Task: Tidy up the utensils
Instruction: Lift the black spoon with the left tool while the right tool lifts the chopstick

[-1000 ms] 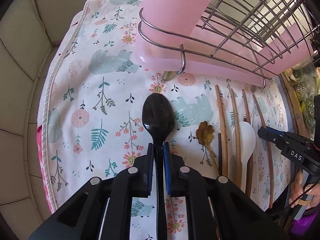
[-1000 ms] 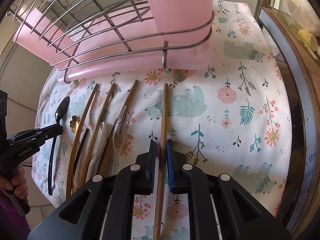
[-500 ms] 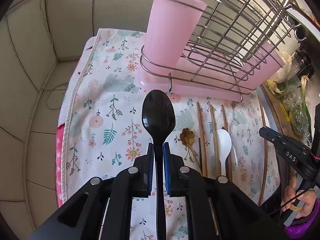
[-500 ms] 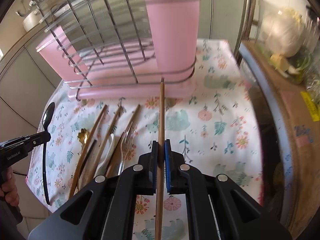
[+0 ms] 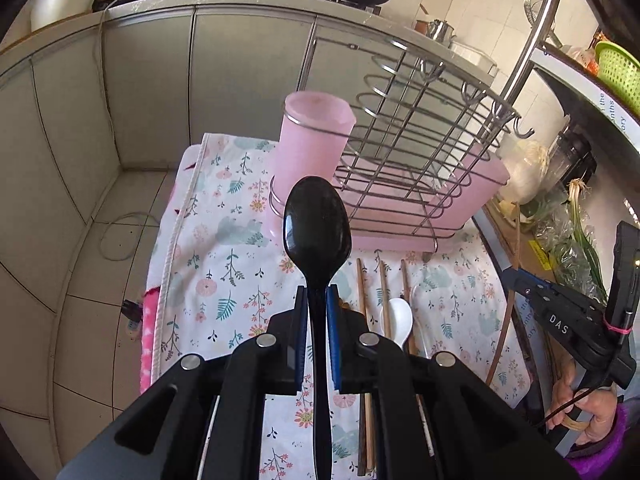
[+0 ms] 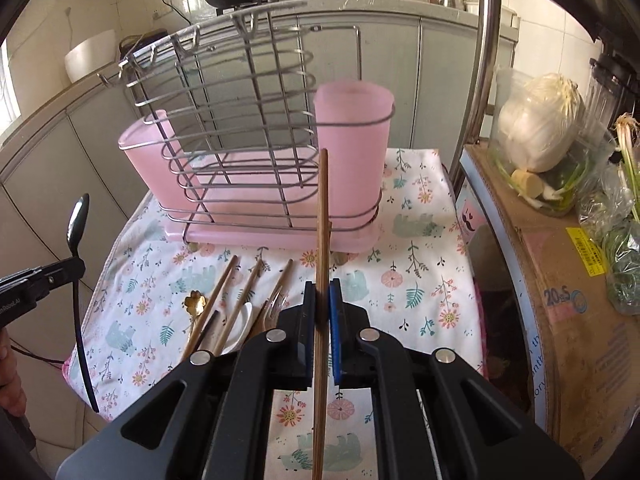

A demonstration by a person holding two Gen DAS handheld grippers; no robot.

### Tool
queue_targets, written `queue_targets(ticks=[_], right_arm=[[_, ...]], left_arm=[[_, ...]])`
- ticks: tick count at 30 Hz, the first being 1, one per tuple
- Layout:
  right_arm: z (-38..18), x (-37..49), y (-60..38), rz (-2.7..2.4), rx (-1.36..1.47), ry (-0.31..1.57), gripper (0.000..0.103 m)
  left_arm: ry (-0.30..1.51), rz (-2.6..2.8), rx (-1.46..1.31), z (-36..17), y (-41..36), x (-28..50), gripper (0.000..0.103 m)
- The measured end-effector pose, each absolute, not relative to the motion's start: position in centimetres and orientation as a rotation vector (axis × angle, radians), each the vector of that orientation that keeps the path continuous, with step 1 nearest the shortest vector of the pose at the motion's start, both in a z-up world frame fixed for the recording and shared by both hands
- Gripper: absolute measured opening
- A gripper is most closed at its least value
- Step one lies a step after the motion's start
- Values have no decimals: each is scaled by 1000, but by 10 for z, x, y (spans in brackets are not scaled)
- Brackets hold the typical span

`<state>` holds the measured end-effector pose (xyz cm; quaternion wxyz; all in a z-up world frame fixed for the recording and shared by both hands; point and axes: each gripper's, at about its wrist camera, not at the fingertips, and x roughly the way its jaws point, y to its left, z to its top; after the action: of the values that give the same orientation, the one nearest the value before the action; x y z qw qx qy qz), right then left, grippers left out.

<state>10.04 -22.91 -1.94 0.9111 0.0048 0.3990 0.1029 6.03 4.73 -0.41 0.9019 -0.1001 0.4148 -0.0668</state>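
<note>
My left gripper (image 5: pixel 317 308) is shut on a black spoon (image 5: pixel 317 220) and holds it above the floral cloth, bowl pointing at a pink cup (image 5: pixel 314 144) in the wire rack (image 5: pixel 420 136). My right gripper (image 6: pixel 321 300) is shut on a wooden chopstick (image 6: pixel 322 208), lifted, its tip in front of the right pink cup (image 6: pixel 352 136). Chopsticks (image 6: pixel 224 284), a white spoon (image 6: pixel 240 320), a gold flower spoon (image 6: pixel 195 302) and a fork (image 6: pixel 276 304) lie on the cloth. The left gripper with the spoon (image 6: pixel 78 216) also shows in the right wrist view.
The rack (image 6: pixel 248 120) stands on a pink tray (image 6: pixel 260 232) at the back of the floral cloth (image 6: pixel 420 280). A cardboard box (image 6: pixel 560 280) with bagged vegetables (image 6: pixel 540 128) stands to the right. Cabinets and a stove with pans lie behind.
Both grippers have risen from the cloth, lifting the black spoon and the chopstick well above it and tilting up toward the rack.
</note>
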Motion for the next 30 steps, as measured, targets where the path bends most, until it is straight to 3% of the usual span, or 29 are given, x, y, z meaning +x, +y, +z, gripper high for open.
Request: queue_targets(ticks=[13, 23, 30], right_arm=[[36, 101, -258, 271, 140, 627, 7], [106, 122, -281, 278, 188, 327, 7], [132, 153, -277, 278, 162, 269, 7]], left_arm=[[610, -132, -268, 65, 54, 59, 9], [354, -72, -293, 127, 64, 90, 9], [275, -49, -334, 142, 76, 131, 9]])
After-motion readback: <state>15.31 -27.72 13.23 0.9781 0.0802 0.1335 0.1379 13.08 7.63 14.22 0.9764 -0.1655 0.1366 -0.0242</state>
